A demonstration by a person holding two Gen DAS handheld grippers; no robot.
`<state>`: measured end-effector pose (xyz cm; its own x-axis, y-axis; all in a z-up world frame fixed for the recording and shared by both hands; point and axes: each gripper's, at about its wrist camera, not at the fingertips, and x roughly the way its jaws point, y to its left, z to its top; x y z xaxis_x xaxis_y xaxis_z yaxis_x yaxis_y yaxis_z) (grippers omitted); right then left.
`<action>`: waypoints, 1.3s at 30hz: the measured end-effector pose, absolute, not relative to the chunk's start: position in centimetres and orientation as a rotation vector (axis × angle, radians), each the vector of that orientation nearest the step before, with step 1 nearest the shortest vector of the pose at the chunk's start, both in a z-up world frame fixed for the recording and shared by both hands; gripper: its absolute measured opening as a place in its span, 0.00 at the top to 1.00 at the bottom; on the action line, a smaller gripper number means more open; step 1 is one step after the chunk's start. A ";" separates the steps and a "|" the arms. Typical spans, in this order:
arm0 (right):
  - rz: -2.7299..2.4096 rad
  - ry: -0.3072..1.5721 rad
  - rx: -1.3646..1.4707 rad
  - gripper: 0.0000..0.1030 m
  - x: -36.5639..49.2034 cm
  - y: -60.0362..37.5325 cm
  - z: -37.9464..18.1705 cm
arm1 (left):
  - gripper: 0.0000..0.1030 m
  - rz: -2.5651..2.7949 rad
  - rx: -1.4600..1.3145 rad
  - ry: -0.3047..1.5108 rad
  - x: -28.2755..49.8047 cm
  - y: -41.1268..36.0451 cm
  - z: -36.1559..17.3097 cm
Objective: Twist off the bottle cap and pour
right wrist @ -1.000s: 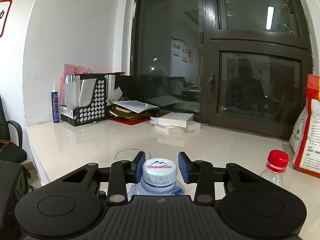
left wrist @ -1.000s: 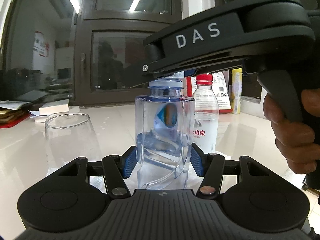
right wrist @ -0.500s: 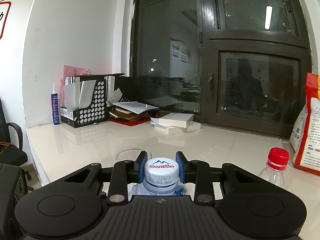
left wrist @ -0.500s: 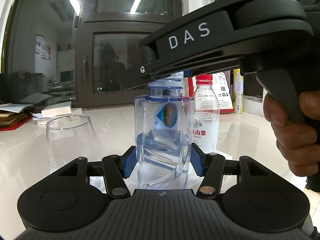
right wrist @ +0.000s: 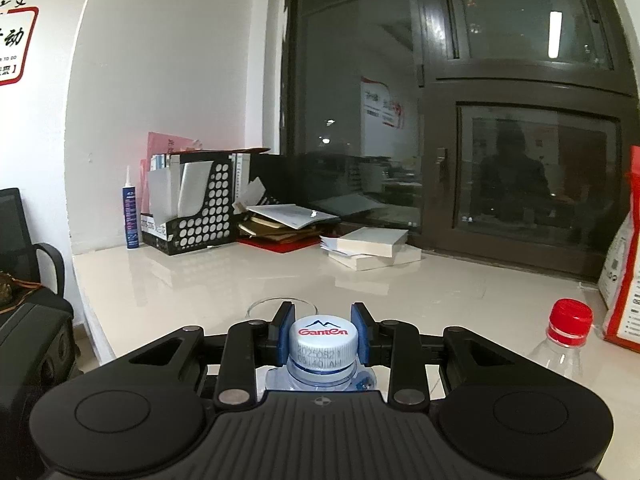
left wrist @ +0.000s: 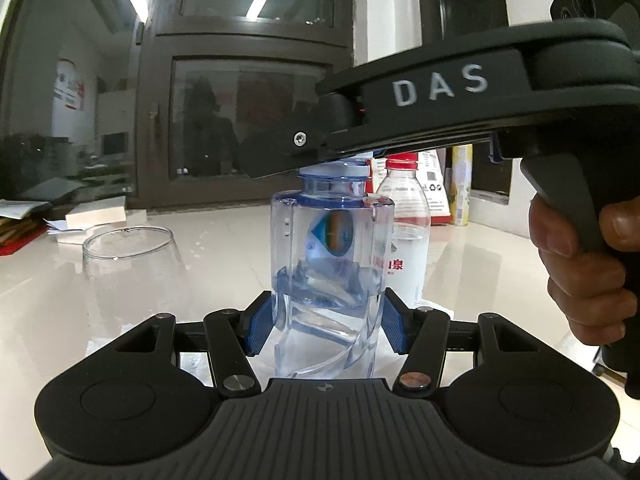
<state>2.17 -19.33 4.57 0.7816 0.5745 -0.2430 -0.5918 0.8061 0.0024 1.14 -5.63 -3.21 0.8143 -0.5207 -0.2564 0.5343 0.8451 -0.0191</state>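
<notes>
A clear blue-tinted water bottle (left wrist: 330, 276) stands upright on the white table, partly filled. My left gripper (left wrist: 327, 326) is shut on its lower body, blue pads pressed against both sides. From above, my right gripper (right wrist: 323, 334) is shut on the bottle's white cap (right wrist: 323, 342), which reads "Ganten". In the left wrist view the right gripper's black body marked "DAS" (left wrist: 440, 88) covers the cap, with a hand (left wrist: 584, 268) on its handle. An empty drinking glass (left wrist: 130, 260) stands left of the bottle; its rim (right wrist: 264, 306) shows beyond the cap.
A second bottle with a red cap (left wrist: 404, 236) (right wrist: 568, 326) stands just behind and right of the gripped one. Red-and-white bags (right wrist: 624, 260) lie at the far right. Books (right wrist: 370, 248), papers and a black file holder (right wrist: 200, 200) line the back by the dark window.
The right gripper's fingers closed from either side of the cap onto it. The left gripper kept its hold on the bottle, and its view has rolled, the right gripper's body now tilting up to the right.
</notes>
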 end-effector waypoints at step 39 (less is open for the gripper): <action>0.801 0.246 -0.099 0.64 2.9 -21.0 6.2 | 0.43 -0.816 0.077 0.271 3.3 -2.5 -3.4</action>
